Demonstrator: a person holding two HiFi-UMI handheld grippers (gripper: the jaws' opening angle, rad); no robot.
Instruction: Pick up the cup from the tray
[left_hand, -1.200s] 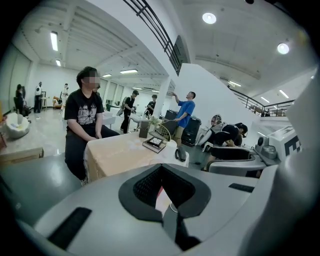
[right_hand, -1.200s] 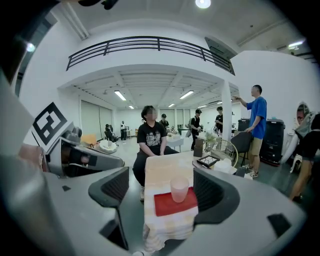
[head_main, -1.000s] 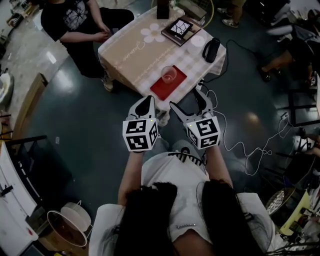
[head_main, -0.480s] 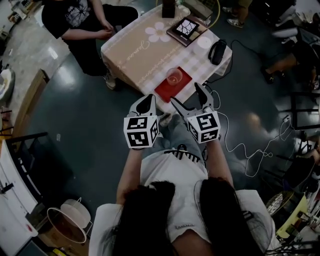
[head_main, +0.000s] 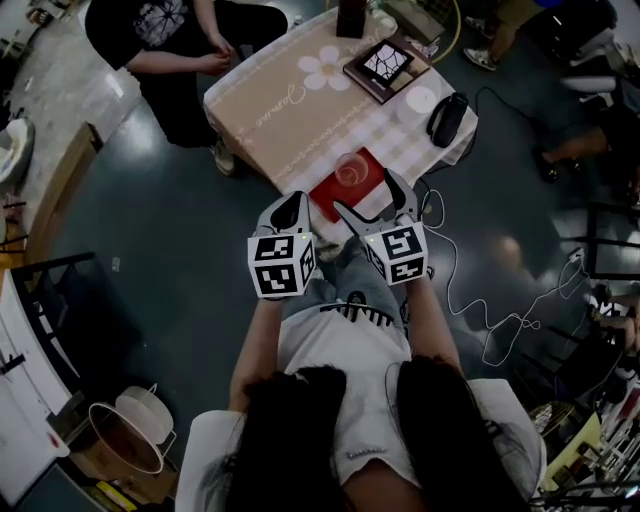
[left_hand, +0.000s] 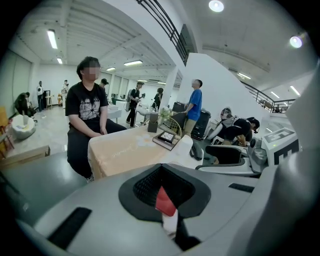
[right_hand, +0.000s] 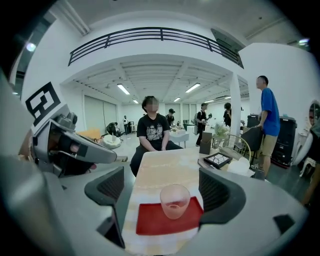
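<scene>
R tool (head_main: 365, 192) closer to cup (head_main: 351, 170), jaws just widened, nothing between; L tool (head_main: 291, 199) clenched.

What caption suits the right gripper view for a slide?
Right gripper, fingers just opened wider with nothing between, faces a frosted translucent cup on a flat red tray.

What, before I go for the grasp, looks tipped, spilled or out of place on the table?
Nothing stands out: the cup stands upright on the red tray, and no spill shows on the table.
</scene>
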